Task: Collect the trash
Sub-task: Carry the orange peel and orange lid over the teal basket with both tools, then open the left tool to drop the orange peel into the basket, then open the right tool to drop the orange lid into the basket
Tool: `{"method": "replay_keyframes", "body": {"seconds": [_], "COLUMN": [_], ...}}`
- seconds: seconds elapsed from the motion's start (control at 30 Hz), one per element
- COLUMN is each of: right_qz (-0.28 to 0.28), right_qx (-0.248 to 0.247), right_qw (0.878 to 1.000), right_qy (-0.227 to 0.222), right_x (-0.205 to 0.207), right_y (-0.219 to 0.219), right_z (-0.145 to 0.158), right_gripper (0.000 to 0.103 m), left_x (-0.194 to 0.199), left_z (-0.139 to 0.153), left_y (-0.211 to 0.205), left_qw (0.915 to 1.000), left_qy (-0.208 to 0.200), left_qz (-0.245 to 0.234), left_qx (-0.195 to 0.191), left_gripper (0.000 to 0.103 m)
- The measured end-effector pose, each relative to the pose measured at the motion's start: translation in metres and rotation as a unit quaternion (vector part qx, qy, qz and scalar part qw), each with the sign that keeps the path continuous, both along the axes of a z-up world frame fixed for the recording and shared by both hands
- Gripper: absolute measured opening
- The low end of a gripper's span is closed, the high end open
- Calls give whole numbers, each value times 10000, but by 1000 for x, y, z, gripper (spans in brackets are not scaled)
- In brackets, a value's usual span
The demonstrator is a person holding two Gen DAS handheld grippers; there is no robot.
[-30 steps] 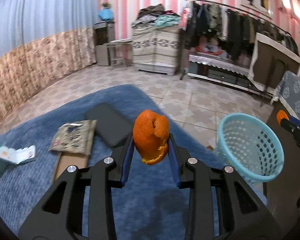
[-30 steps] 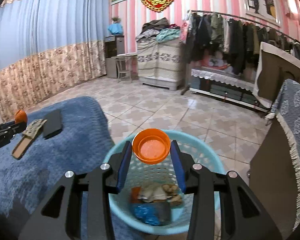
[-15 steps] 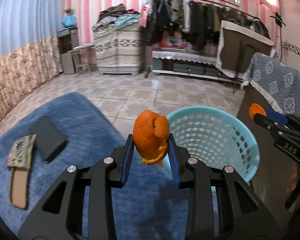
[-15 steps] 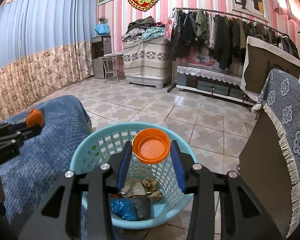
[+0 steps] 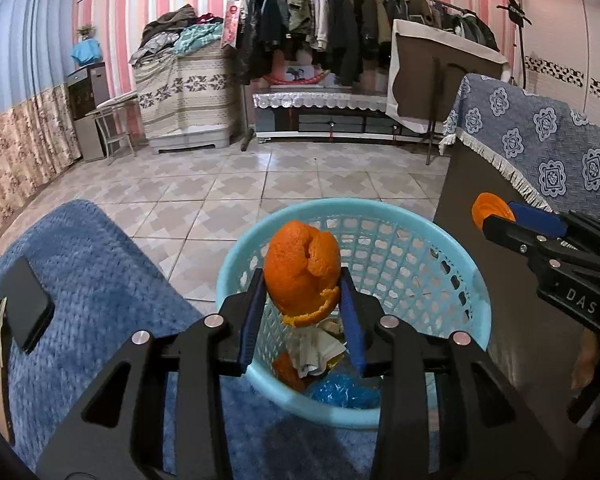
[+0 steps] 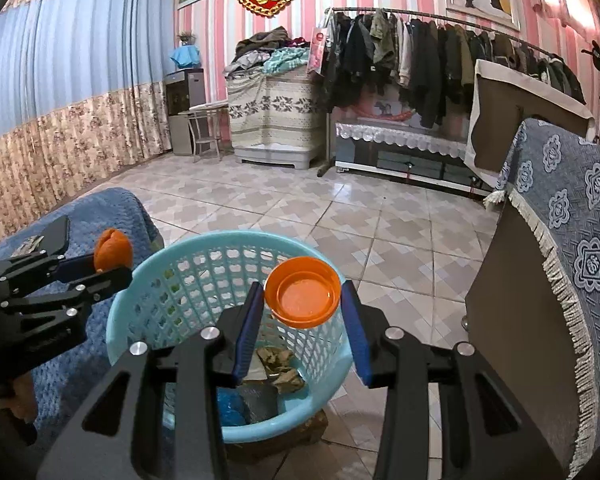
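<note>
A light-blue plastic basket [image 5: 476,280] stands on the tiled floor with crumpled paper, a blue wrapper [image 5: 340,392] and an orange scrap in it. My left gripper [image 5: 303,276] hangs over the basket's near rim. An orange peel [image 5: 300,272] sits between its blue pads, and the jaws are opening. My right gripper [image 6: 302,292] is shut on a round orange lid [image 6: 302,298] above the basket [image 6: 140,280]. In the right wrist view the left gripper [image 6: 112,264] with its peel [image 6: 112,250] is at the basket's left rim. The left wrist view shows the right gripper [image 5: 496,216] at the right rim.
A blue textured blanket [image 5: 100,280] lies left of the basket with a flat black slab [image 5: 24,312] and a patterned pouch on it. A dark cabinet under a blue patterned cloth [image 5: 540,152] stands close on the right. A clothes rack and covered furniture line the far wall.
My left gripper swung right from over the blanket to above the basket, still carrying the peel. The right gripper drifted slightly with the lid, and the basket now sits more to its left.
</note>
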State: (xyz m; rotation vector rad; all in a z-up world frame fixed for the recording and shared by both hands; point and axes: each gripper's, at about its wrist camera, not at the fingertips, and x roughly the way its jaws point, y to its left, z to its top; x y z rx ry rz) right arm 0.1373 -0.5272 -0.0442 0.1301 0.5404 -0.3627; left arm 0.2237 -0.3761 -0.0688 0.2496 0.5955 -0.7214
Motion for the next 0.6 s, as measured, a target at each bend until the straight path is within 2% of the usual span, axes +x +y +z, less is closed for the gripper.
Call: {"method": "replay_keyframes", "body": {"seconds": [0.13, 0.27, 0.43, 0.5, 0.6], "right_qz": [-13, 37, 100, 147, 220], "right_qx": [20, 7, 82, 120, 134], "right_qw": [10000, 10000, 9999, 9998, 9996], "right_qy": [7, 32, 72, 87, 136], "right_x": [0, 3, 12, 18, 27], "right_y": [-2, 0, 8, 14, 24], "right_z": [-1, -5, -13, -16, -22], "right_gripper": [40, 40, 40, 40, 40], "left_x": [4, 10, 12, 13, 17], "left_z": [7, 17, 33, 37, 42], "left_y": [3, 11, 34, 46, 65], "left_qw": [9998, 9990, 9941, 9914, 9899], "left_qy": [-78, -230, -667, -770, -717], "left_qz": [136, 367, 851, 1047, 1210], "left_qx": [-131, -148, -114, -120, -183], "left_gripper": [69, 79, 96, 97, 97]}}
